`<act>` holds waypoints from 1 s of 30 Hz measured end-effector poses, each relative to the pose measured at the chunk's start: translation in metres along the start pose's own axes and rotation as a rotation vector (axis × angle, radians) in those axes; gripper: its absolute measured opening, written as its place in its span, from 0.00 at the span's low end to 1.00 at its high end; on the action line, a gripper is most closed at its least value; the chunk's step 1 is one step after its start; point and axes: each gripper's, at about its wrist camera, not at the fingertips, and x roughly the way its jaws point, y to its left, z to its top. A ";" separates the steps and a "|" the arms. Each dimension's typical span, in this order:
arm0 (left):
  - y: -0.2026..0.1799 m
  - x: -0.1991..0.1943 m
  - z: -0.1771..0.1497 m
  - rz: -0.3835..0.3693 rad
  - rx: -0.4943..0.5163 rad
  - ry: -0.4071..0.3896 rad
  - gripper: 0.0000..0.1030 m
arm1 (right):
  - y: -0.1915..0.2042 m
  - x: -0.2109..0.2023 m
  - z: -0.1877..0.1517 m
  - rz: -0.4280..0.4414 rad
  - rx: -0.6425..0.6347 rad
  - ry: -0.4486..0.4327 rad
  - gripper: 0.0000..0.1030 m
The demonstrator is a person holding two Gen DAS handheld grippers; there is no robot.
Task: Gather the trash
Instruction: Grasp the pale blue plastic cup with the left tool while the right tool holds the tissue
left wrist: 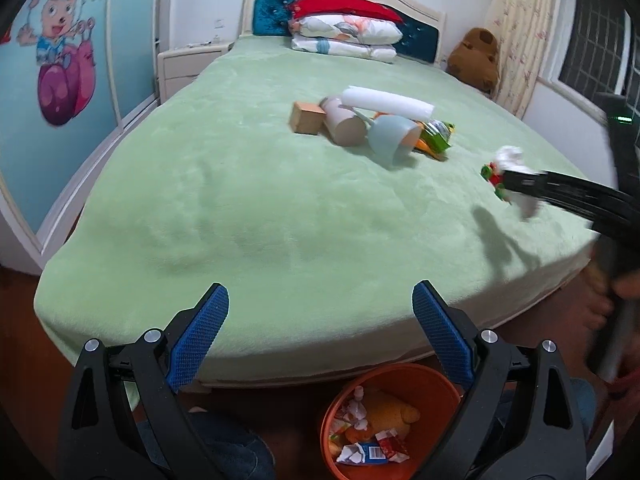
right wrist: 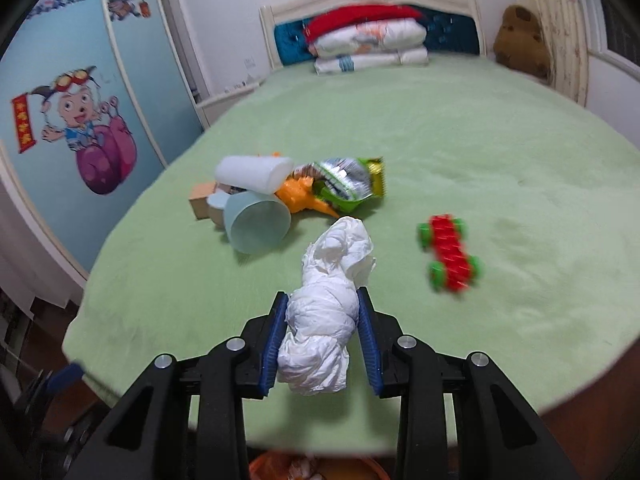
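Low centre of the right wrist view: crumpled white tissue [right wrist: 326, 316] sits clamped between the blue pads of the right gripper [right wrist: 323, 336], jaws closed onto it from both sides. Wad is lifted clear of the green bedcover [right wrist: 440, 140]; its shadow falls on the cloth beneath, so it hangs free rather than resting. Grip is across the middle of the wad, likely because loose paper gives no firmer hold elsewhere.

Right of centre, same view: red and green toy [right wrist: 450, 258] lies flat on the cover, near the tissue but apart from it. Looks like a plaything, not rubbish, which would explain why it is left.

Upper left of centre: a cluster touching one another — pale blue cup [right wrist: 256, 224] on its side, white cylinder [right wrist: 254, 172], orange plastic toy [right wrist: 304, 196], foil snack wrapper [right wrist: 348, 184]. Wrapper reads as further trash.

Bottom centre of the left wrist view: orange bin [left wrist: 424, 390] on the floor at the foot of the bed, already holding wrappers and scraps. Probable drop point for the tissue.

Left gripper [left wrist: 320, 308] hovers above the bin with jaws wide apart, nothing between them.
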 end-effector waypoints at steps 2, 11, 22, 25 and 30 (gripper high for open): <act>-0.010 0.007 0.004 0.011 0.028 -0.002 0.88 | -0.007 -0.023 -0.009 0.019 0.015 -0.026 0.33; -0.049 0.053 0.045 0.022 0.132 -0.044 0.88 | -0.025 -0.097 -0.057 0.051 0.033 -0.111 0.33; -0.083 0.137 0.116 0.121 0.157 -0.058 0.79 | -0.036 -0.125 -0.087 0.108 0.074 -0.113 0.33; -0.083 0.154 0.122 0.131 0.139 -0.015 0.54 | -0.041 -0.127 -0.090 0.106 0.083 -0.114 0.33; -0.069 0.165 0.123 0.131 0.082 0.034 0.19 | -0.048 -0.124 -0.090 0.100 0.095 -0.112 0.33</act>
